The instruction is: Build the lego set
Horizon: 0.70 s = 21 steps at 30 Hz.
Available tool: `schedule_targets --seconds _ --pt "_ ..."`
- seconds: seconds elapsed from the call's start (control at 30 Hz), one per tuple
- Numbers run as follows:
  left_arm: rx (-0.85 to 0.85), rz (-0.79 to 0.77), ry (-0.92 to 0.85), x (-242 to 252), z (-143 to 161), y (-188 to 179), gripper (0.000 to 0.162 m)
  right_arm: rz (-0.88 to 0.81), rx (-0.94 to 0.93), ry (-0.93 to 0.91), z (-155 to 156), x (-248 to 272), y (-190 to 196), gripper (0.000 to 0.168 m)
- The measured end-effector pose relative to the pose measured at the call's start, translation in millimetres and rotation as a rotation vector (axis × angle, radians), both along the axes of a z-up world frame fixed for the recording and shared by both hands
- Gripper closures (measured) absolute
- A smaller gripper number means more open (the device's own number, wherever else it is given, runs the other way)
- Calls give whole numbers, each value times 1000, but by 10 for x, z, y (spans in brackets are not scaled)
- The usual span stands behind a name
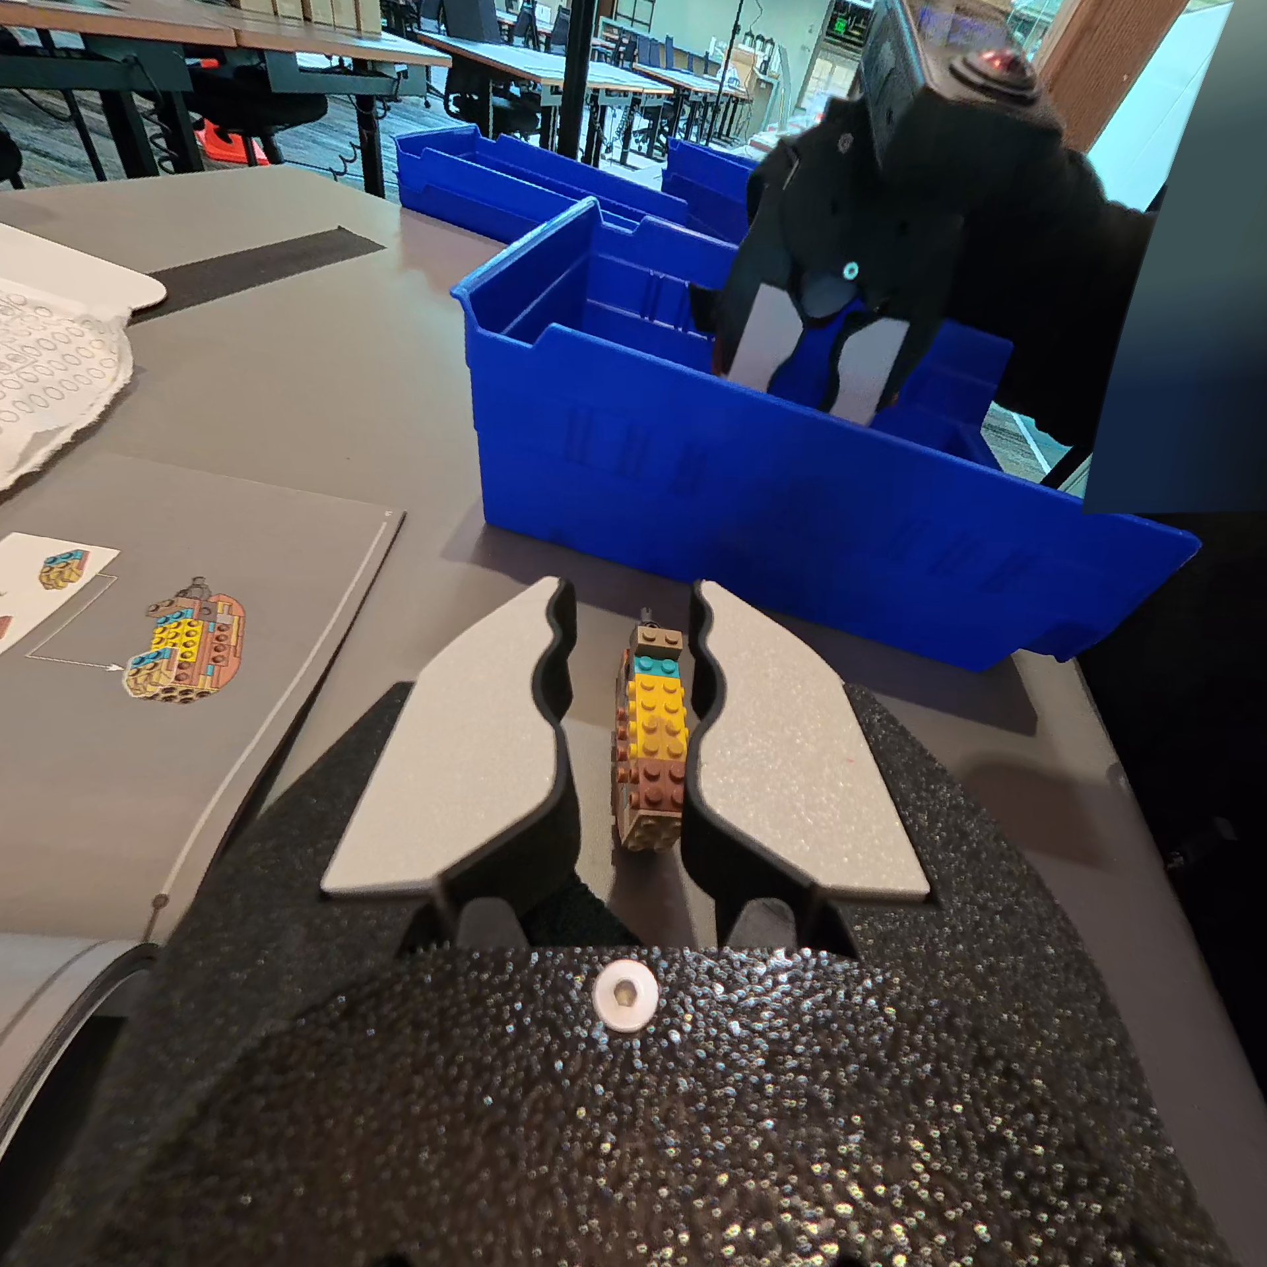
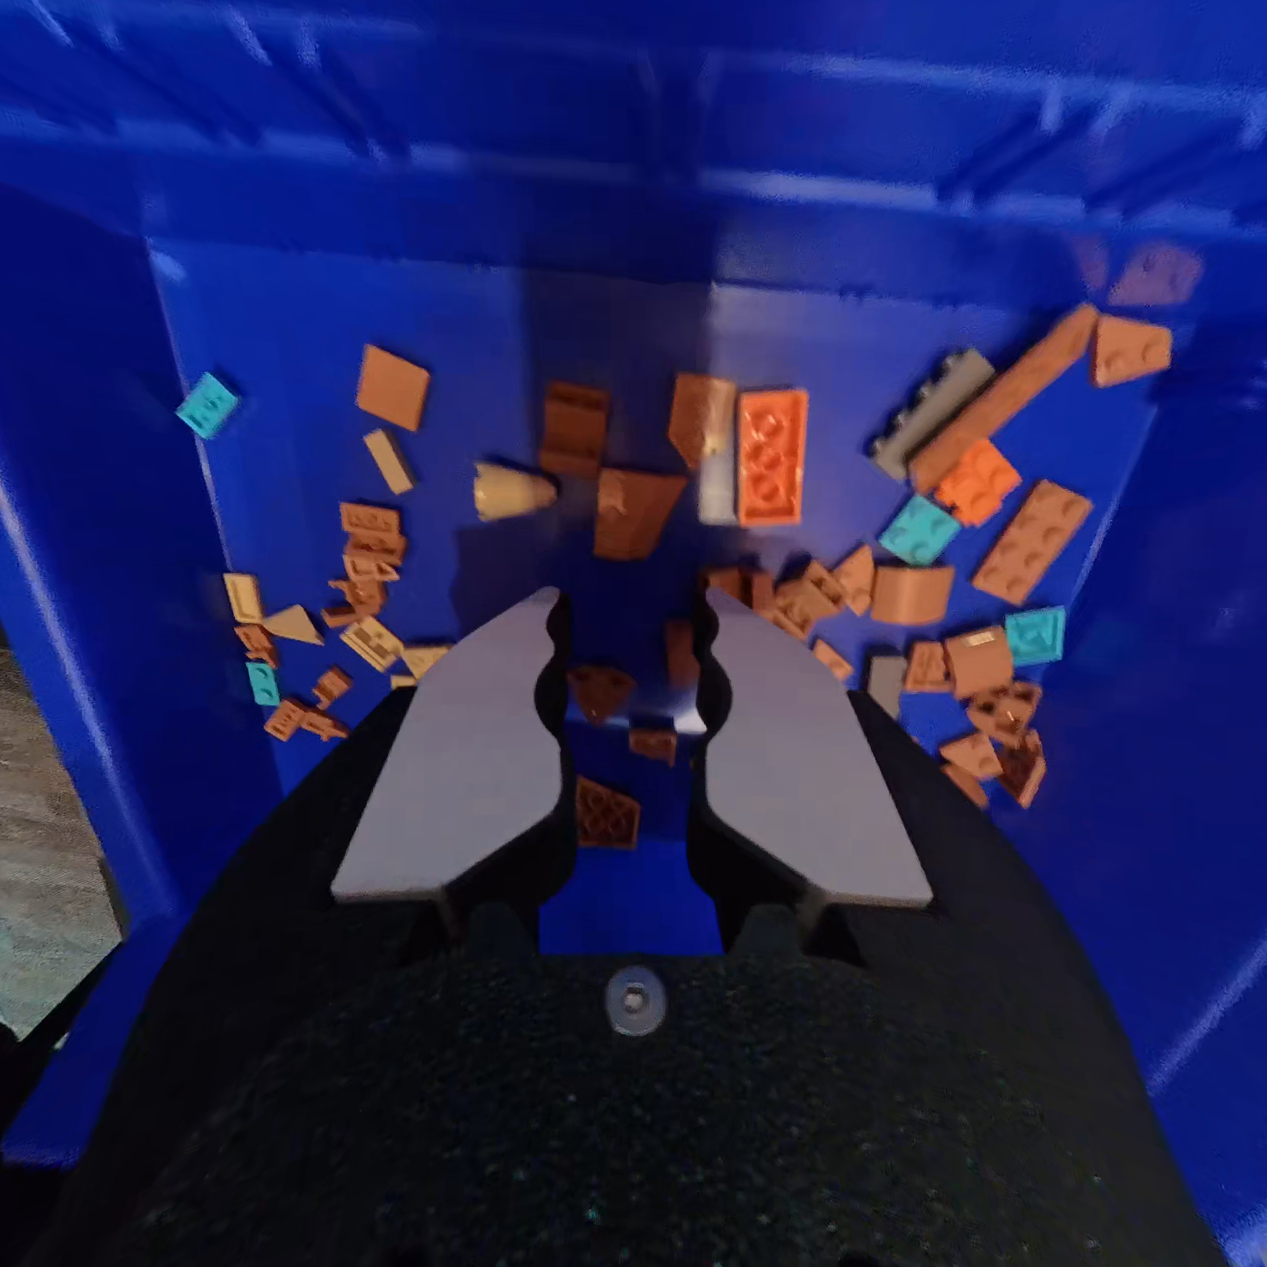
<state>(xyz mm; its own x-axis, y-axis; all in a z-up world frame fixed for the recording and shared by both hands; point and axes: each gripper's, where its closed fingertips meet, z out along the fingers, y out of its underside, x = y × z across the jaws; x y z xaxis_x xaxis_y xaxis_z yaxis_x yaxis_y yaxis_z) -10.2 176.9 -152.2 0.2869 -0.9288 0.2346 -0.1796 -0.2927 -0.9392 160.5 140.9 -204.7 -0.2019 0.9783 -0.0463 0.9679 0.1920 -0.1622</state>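
Note:
A small lego model (image 1: 655, 733) of grey, teal, yellow and brown bricks stands on its edge on the grey table. My left gripper (image 1: 631, 589) is open, one finger on each side of the model; the right finger is close against it and the left finger stands apart. My right gripper (image 1: 802, 384) reaches down into the blue bin (image 1: 685, 466). In the right wrist view it (image 2: 631, 603) is open and empty above the bin floor, over several loose pieces, mostly brown. A small brown piece (image 2: 600, 689) lies between its fingers.
An open instruction booklet (image 1: 192, 637) lies left of the model, with a torn paper bag (image 1: 55, 370) behind it. More blue bins (image 1: 521, 171) stand at the back. An orange plate (image 2: 771, 456), a teal plate (image 2: 919, 528) and a tan cone (image 2: 514, 490) lie in the bin. Some 20 cm of space lies between my two pairs of fingers. Between my right fingertips and the orange plate (image 2: 771, 456) there is roughly 4 cm.

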Motion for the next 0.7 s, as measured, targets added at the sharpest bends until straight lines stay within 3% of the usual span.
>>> schedule_targets --seconds 0.2,0.27,0.43,0.6,0.7 --pt "1 5 -2 -4 4 6 131 45 -29 -24 -175 -145 -81 137" --pt "2 4 0 -3 2 3 131 47 -43 2 -163 -210 -102 148" --pt "9 2 3 -1 2 -5 131 27 -48 -73 -99 -36 -112 153" --pt "16 -3 13 7 -7 -16 131 -33 -13 -166 -36 233 -103 150" --pt "26 -5 23 16 -17 -25 131 -59 18 -193 -18 328 -94 135"
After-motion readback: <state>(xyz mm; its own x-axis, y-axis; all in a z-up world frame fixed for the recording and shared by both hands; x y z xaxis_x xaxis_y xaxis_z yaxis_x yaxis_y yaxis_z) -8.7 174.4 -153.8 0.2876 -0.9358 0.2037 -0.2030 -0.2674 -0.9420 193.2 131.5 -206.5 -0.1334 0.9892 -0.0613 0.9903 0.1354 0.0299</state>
